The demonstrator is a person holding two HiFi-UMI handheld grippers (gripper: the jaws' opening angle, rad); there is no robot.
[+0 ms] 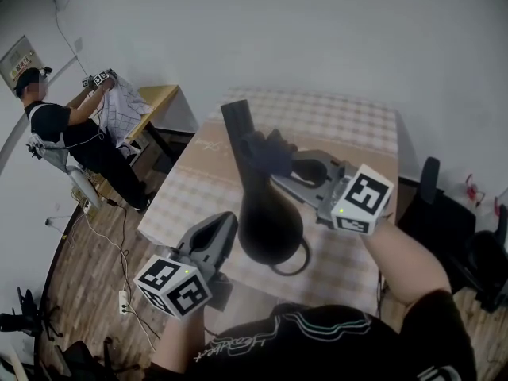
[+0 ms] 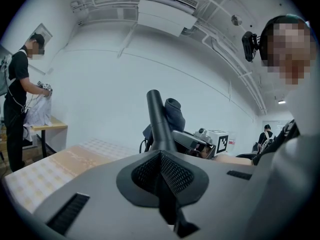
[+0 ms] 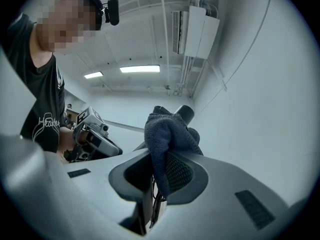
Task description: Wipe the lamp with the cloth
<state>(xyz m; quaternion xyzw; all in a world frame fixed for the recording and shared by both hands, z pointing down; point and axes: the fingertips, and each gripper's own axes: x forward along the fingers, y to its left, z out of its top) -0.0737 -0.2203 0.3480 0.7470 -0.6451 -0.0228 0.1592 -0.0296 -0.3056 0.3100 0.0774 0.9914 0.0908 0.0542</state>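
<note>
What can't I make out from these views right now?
- Head view: the lamp neck under the cloth and right gripper.
- Right gripper view: most of the lamp, behind the cloth.
- Left gripper view: the lamp's bulbous end, hidden by the left gripper and its shut jaws.
- All views: dust on the black lamp, too dark to tell.

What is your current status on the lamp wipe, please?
Left claw shut on lamp, held over table. Right claw shut on cloth, cloth at lamp's stem. Nothing in the way.
</note>
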